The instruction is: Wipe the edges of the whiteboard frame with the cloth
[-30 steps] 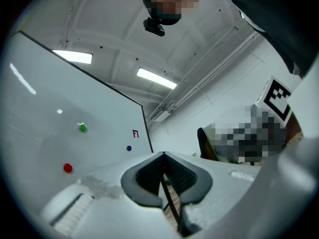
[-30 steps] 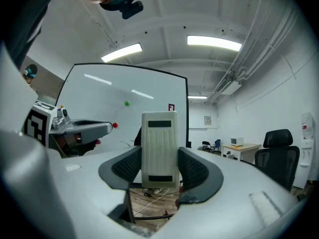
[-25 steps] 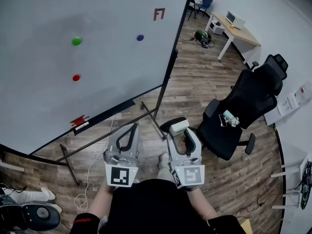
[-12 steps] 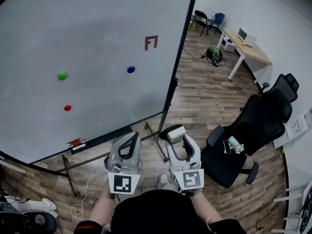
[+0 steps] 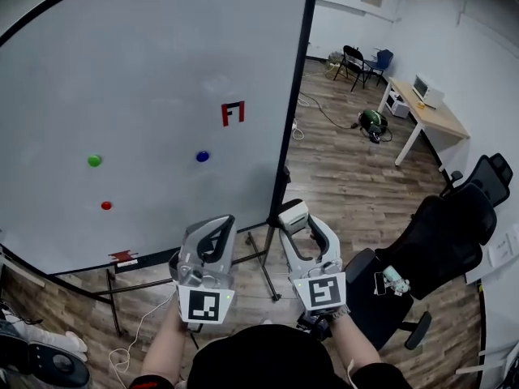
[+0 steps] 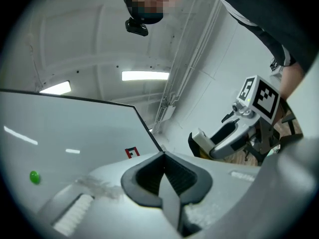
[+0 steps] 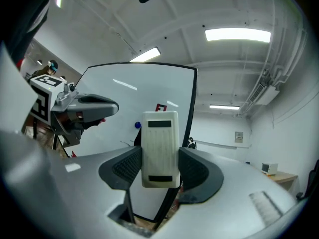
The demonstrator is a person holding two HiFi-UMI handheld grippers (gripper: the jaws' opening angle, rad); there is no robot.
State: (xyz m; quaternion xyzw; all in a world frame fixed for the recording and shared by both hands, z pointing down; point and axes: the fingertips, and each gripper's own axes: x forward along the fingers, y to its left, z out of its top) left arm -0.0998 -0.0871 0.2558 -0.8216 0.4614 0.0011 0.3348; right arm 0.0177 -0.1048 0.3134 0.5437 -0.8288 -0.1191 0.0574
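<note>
The whiteboard [image 5: 146,87] has a black frame whose right edge [image 5: 297,104] runs down to the stand. My right gripper [image 5: 295,217] is shut on a white rectangular eraser block [image 5: 293,213], held low in front of the board's lower right corner and apart from the frame. In the right gripper view the block [image 7: 160,138] sits upright between the dark pads [image 7: 123,169], with the frame edge [image 7: 192,103] behind it. My left gripper [image 5: 216,228] hangs beside it, shut and holding nothing; its jaws meet in the left gripper view [image 6: 163,169].
Coloured magnets [image 5: 95,160] and a red mark [image 5: 233,113] dot the board. The stand's legs [image 5: 268,274] and a cable [image 5: 134,331] lie on the wood floor below. A black office chair [image 5: 454,233] stands at the right, a desk [image 5: 426,112] behind it.
The head view has tilted upward, so more of the board and its right frame edge shows. Both grippers sit slightly lower in the picture, side by side as before, grips unchanged.
</note>
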